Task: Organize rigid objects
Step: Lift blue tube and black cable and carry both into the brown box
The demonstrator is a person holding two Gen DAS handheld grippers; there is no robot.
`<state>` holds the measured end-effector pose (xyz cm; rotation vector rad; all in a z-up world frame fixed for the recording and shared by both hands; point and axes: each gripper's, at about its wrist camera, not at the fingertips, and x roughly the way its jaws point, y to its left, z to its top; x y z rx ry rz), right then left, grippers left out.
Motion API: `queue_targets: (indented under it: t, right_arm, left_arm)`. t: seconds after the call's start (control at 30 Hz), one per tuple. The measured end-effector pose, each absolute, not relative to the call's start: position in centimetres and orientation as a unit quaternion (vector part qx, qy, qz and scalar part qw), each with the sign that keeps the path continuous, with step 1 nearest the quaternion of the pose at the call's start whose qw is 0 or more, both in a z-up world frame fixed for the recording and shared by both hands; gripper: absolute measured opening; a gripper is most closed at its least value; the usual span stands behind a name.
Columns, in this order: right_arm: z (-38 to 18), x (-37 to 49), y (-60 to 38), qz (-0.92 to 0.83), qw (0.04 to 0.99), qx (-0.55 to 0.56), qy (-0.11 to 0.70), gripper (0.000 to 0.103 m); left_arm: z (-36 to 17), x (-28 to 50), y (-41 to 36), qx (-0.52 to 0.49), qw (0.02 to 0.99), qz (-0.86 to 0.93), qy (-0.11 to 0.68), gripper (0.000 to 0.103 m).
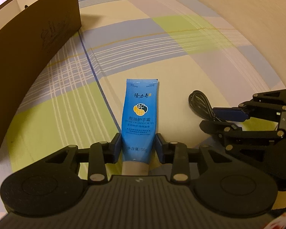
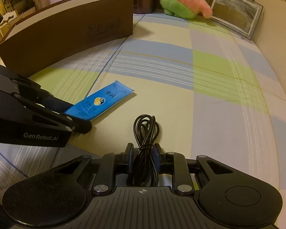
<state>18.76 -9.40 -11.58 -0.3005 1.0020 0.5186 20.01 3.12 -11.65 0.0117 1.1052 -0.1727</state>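
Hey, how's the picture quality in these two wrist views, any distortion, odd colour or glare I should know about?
Left wrist view: strong fisheye bend curves the brown box; warm, dim light; the print on the blue hand cream tube between the left gripper fingers stays readable. Right wrist view: same curving and yellowish cast; the framed mirror shows streaky glare; the black cable in the right gripper is sharp.

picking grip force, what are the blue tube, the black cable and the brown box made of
Tube: likely soft plastic laminate, glossy, with a flat crimped end and printed label. The left tool is shut on it.
Cable: looks like rubber or PVC jacket, smooth with a slight sheen, coiled and tied at the middle. The right tool is shut on it.
Box: probably matte cardboard, with thin straight walls, white inside.
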Motion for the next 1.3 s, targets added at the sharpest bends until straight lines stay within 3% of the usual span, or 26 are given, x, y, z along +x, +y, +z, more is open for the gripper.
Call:
queue_targets:
  t: [1.3]
  right_arm:
    - [-11.0,19.8,-7.9,0.267,0.820,-0.142,0.485,0.016]
  left_arm:
    - [-10.5,18.1,4.0,-0.011,0.856,-0.087,0.510,0.031]
